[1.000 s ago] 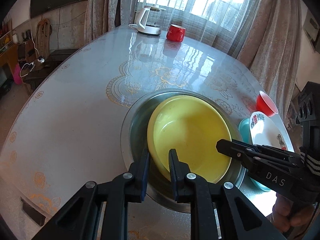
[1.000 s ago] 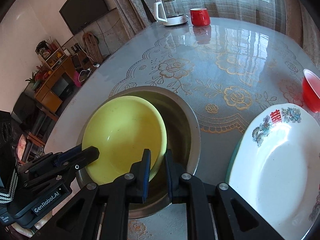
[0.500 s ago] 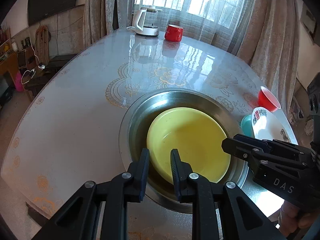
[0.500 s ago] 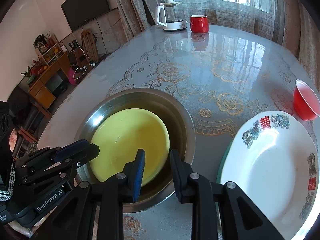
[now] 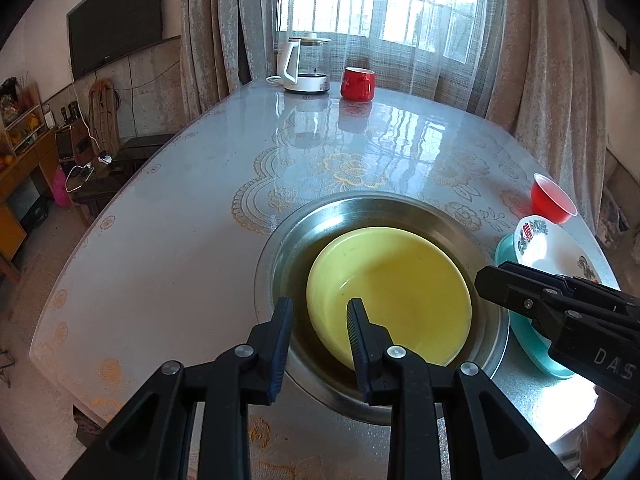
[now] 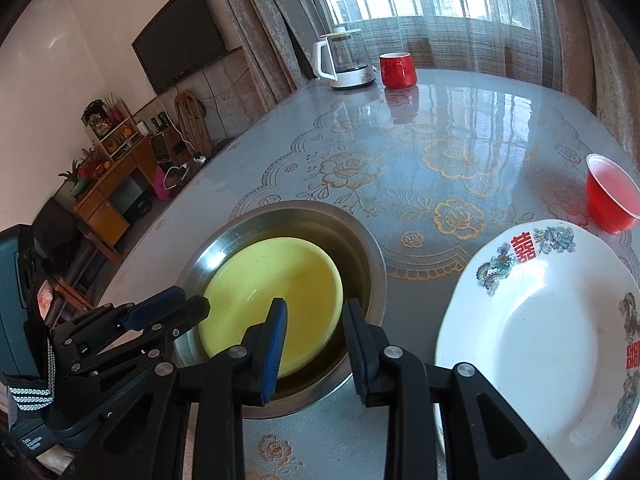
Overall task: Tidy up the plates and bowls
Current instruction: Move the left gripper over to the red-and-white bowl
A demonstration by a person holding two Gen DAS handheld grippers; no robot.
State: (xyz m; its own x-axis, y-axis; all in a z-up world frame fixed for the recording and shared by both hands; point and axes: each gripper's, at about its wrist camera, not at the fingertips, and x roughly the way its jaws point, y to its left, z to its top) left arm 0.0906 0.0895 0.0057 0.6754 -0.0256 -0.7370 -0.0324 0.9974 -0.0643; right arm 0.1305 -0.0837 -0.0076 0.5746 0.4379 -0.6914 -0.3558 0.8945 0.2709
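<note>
A yellow bowl lies flat inside a large steel basin; both also show in the right wrist view, the bowl in the basin. My left gripper is open and empty above the bowl's near left rim. My right gripper is open and empty above the bowl's near right rim. A white patterned plate sits on a teal dish to the right of the basin.
A small red bowl stands right of the basin, past the white plate. A kettle and a red mug stand at the table's far edge by the window. The table's near edge lies below both grippers.
Both grippers let go of the yellow bowl, which dropped from tilted to flat in the basin. Both sets of jaws opened wider and both grippers drew back and up.
</note>
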